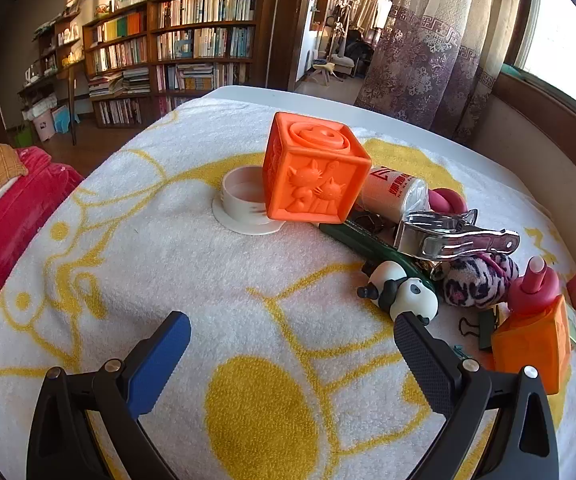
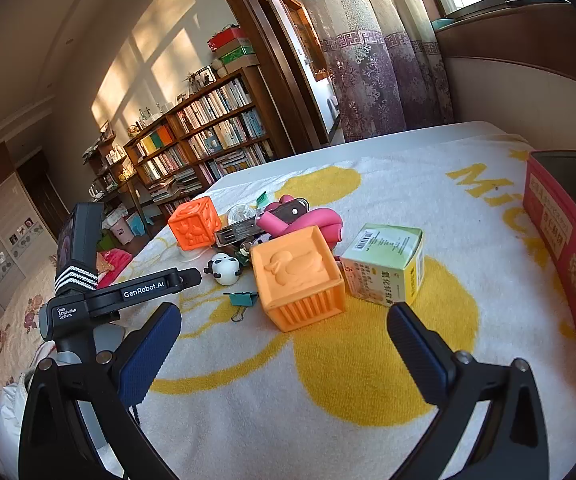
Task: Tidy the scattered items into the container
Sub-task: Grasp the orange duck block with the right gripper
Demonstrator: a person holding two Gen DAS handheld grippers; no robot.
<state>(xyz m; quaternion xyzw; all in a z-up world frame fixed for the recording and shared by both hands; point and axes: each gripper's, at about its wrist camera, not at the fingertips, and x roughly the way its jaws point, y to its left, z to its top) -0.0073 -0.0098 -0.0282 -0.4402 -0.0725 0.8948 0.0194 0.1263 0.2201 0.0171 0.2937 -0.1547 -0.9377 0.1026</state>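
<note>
- Biggest thing here is the desk (image 2: 428,130), white top, almost fully covered by a white towel (image 1: 191,264) with yellow cartoon print.
- Red box (image 2: 564,248) stands along the right edge of the towel. Looks like the container, and I can't see anything inside it from here.
- Left gripper (image 1: 292,354) hovers over a bare patch of towel, jaws spread wide, nothing between them. The panda sits just past the tip of one finger.
- Right gripper (image 2: 283,342) is the same deal: jaws wide apart and empty, with the duck cube just ahead of them.
- Orange cube with cats on its face (image 1: 314,174) sits tilted, propped on the edge of a white round lid (image 1: 243,204).
- Second orange cube, with a duck on top (image 2: 298,276), is flat on the towel nearer the red box.
- Green-and-white carton (image 2: 386,268) is right beside the duck cube, on the red box's side of it.
- Pink rubbery toy (image 2: 320,220) lies behind the duck cube in the middle of the pile.
- Fuzzy pink-and-black striped thing (image 1: 480,280) lies next to the panda.
- Shiny metal clip (image 1: 448,236) rests on top of the pile, over a dark green tool handle (image 1: 368,236).
- Little panda figure (image 1: 400,294) lies on its side at the near edge of the pile.
- Teal binder clip (image 2: 241,300) sits alone on the towel, just left of the duck cube.
</note>
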